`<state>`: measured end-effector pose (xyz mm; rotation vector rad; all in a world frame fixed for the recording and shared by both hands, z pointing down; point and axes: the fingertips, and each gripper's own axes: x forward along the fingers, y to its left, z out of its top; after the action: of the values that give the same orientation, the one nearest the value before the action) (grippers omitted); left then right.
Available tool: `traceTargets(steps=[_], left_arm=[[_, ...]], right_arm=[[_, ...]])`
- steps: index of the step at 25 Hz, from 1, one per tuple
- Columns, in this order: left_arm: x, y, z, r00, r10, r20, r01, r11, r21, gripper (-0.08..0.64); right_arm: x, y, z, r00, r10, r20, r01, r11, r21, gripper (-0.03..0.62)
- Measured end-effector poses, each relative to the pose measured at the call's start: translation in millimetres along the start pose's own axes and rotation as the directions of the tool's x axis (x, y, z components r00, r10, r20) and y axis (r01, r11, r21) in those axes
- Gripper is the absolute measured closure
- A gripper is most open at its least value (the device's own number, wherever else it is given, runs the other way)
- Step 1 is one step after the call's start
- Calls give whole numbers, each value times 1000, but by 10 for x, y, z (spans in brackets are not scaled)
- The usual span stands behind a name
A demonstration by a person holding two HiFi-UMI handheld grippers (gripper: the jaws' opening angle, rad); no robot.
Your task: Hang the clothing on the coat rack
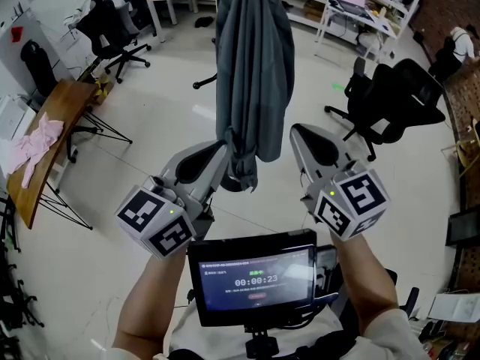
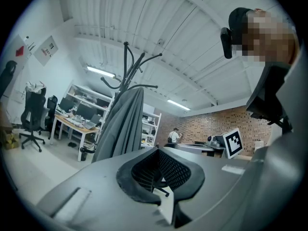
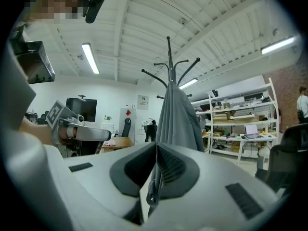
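Observation:
A grey garment (image 1: pixel 253 66) hangs in long folds from the black coat rack (image 2: pixel 130 66), its bunched lower end (image 1: pixel 241 169) dangling between my two grippers. My left gripper (image 1: pixel 221 150) is shut with nothing in it, its tip close to the garment's lower left edge. On the other side my right gripper (image 1: pixel 295 130) is also shut and empty, just beside the cloth's right edge. In the left gripper view the garment (image 2: pixel 120 129) hangs ahead and left of the shut gripper (image 2: pixel 158 149). In the right gripper view the garment (image 3: pixel 179 119) drapes straight ahead of the gripper (image 3: pixel 156 144), under the rack's hooks (image 3: pixel 169 66).
A black office chair (image 1: pixel 397 100) stands on the floor at right, more chairs (image 1: pixel 112 28) at upper left. A wooden table (image 1: pixel 45 137) with a pink cloth (image 1: pixel 31 145) lies at left. Shelves and desks (image 1: pixel 352 6) line the back. A timer screen (image 1: pixel 255 276) sits below my grippers.

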<state>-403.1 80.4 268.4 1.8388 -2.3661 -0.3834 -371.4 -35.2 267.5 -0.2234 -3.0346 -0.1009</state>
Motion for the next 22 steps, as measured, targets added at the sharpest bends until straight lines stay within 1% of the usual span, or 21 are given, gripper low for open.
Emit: traceTargets(steps=[11,13,16,17,22], left_arm=[[-148,43,-120,1000,9,-24,-9,1000,-12,560],[-141,18,-132,1000,10,-29,-10,1000,-5,560],[-139,31,-160,999,22,-37,-21,999,31,560],[-142,29,-171,999,23,-42,-21,999,34,560],[-183,-25,-237,999,-6,-37,5,1000,-18,560]], right_arm=[[17,150,-56,1000,17,-7,-17,1000,16,592],[3,144,-67,1000,17,-8,-17,1000,21,592],[-4,126,-92,1000,18,-13,-18,999,28,592],[-2,129,-102,1000,18,-15,-17,999,29,592],[-8,175,-158,1000,18,-15,-17,999,39,592]])
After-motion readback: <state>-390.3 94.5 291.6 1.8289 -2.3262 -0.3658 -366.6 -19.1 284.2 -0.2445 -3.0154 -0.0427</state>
